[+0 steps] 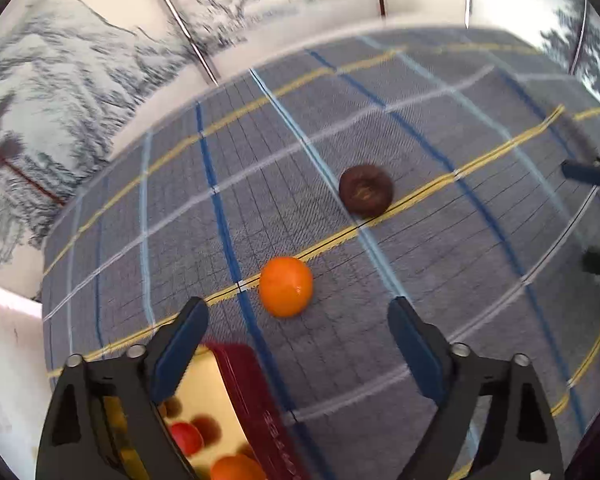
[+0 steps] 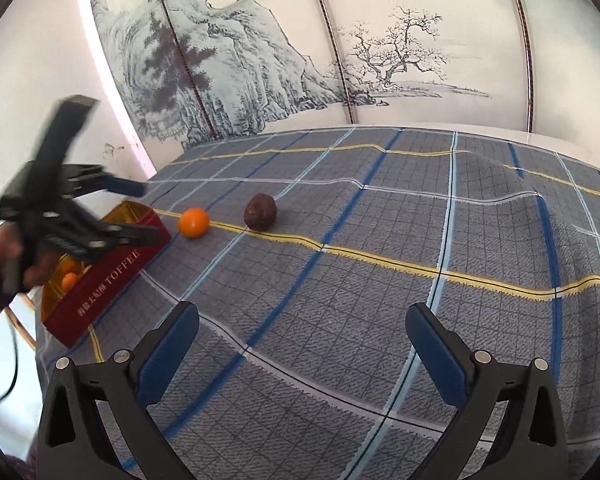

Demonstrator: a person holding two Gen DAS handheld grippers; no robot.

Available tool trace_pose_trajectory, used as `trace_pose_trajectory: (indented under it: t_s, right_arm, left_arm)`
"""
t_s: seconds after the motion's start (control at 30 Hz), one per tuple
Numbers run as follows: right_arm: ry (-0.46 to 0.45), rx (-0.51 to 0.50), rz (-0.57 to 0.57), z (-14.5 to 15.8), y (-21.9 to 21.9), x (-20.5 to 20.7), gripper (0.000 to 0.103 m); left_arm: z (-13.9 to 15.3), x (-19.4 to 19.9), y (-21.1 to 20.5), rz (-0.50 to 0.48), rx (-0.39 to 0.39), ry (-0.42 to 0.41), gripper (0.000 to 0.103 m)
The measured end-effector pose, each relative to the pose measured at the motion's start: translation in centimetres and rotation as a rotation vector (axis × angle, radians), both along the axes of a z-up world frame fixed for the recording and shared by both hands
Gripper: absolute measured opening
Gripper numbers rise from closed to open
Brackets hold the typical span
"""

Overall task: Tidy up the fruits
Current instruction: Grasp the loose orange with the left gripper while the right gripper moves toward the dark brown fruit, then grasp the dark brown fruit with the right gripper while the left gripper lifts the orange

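Note:
An orange (image 1: 286, 287) lies on the checked cloth, just ahead of my left gripper (image 1: 298, 324), which is open and empty above it. A dark brown fruit (image 1: 365, 190) lies farther on. A red toffee tin (image 1: 256, 392) with a gold inside sits under the left finger and holds several fruits. In the right wrist view the orange (image 2: 194, 222), the brown fruit (image 2: 260, 211) and the tin (image 2: 100, 284) are at the left, with the left gripper (image 2: 142, 212) over the tin. My right gripper (image 2: 302, 322) is open and empty over the cloth.
The blue-grey checked tablecloth (image 2: 380, 280) covers the table and is wrinkled at the right. A wall with an ink landscape painting (image 2: 260, 60) stands behind the table's far edge. The right gripper's fingers show at the right edge of the left wrist view (image 1: 592, 216).

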State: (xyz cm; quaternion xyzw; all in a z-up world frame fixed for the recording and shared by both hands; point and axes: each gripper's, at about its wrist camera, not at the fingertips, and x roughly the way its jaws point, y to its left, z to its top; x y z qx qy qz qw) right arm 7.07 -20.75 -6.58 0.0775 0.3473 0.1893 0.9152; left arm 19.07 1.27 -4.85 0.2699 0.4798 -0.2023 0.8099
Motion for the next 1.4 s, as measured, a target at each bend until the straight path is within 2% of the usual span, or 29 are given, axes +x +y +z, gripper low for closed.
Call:
trace_pose_trajectory:
  t_s: [0.17,0.2,0.23,0.27,0.3,0.33,0.47,0.63,0.8,0.97,1.07,1.27,1.3,1.37,1.4]
  right_arm:
    - [-0.001,0.003,0.012,0.1,0.1,0.1,0.103]
    - [-0.001,0.004,0.012,0.1,0.1,0.1,0.103]
    - [-0.001,0.004,0.013,0.1,0.1,0.1,0.103]
    - [-0.001,0.005,0.013,0.1,0.1,0.1,0.103]
    - [0.000,0.005,0.013,0.1,0.1,0.1,0.103]
    - [0.000,0.005,0.013,0.0,0.1,0.1,0.103]
    - [0.004,0.001,0.007,0.0,0.0,0.2,0.103]
    - [0.026,-0.014,-0.002,-0.3,0.3,0.6,0.103]
    - [0.125,-0.047,0.077,-0.7,2.1,2.5,0.103]
    - [0.052,-0.145,0.186,0.8,6.0,5.5,0.103]
    - [0.057,-0.163,0.218,0.7,8.2,9.0,0.098]
    - [0.045,-0.260,0.206,-0.2,11.4,14.3,0.095]
    - [0.057,-0.280,0.205,-0.6,12.0,15.0,0.088]
    - [0.098,-0.309,0.198,-1.9,12.6,16.2,0.064]
    - [0.136,-0.303,0.205,-2.5,12.8,16.6,0.043]
  left_arm:
    - [-2.7,2.7,0.4,0.000,0.029,0.091,0.084]
    - [-3.3,3.1,0.6,0.001,0.033,0.116,0.079]
    - [-3.8,3.5,0.7,0.006,0.032,0.137,0.079]
    - [-3.6,3.7,1.1,0.013,-0.024,0.146,0.062]
    - [-3.5,4.1,1.5,0.027,-0.091,0.190,0.032]
    - [-3.5,4.3,1.8,0.046,-0.133,0.209,0.031]
    - [-2.7,2.7,2.2,0.132,-0.211,0.163,0.031]
    - [-1.1,-3.8,1.6,0.197,-0.359,0.114,0.031]
    - [0.9,-10.1,0.5,0.201,-0.465,0.067,0.031]
    - [1.8,-14.1,0.6,0.199,-0.491,0.030,0.031]
    - [1.8,-15.4,1.3,0.218,-0.507,0.037,0.031]
    - [2.5,-16.0,2.9,0.246,-0.527,0.015,0.031]
    - [2.5,-16.0,3.1,0.251,-0.530,0.014,0.031]
    - [2.6,-15.9,3.5,0.261,-0.544,0.014,0.031]
    - [2.5,-15.9,3.7,0.268,-0.547,0.012,0.031]
